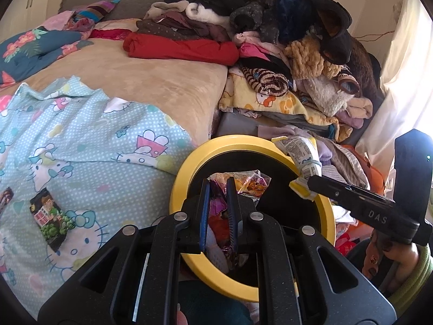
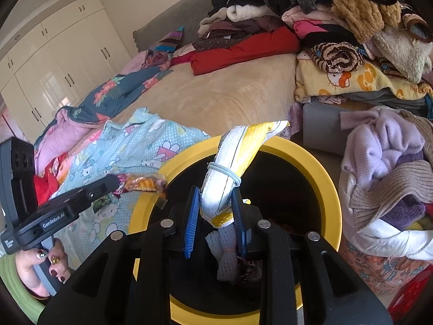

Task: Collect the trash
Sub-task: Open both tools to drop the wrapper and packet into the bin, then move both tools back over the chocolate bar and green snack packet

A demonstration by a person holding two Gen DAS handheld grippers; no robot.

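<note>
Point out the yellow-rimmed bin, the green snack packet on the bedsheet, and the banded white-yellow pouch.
yellow-rimmed bin [image 2: 311, 162], right wrist view, on its rim.
green snack packet [image 1: 51, 219], left wrist view, packet face.
banded white-yellow pouch [image 2: 230, 162], right wrist view, just above the band.

Bin [image 2: 328, 189] mouth is crowded: both grippers hang over it w/ wrappers, left gripper [image 1: 218, 189] at the near-left rim, right gripper [image 2: 213, 203] across the middle. Clothes pile [image 1: 270, 40] walls off the far right, laundry heap [image 2: 387, 168] presses the bin's right side. Tan bed [image 1: 148, 81] surface far left lies open; green snack packet [image 1: 51, 214] sits on the near-left sheet.
</note>
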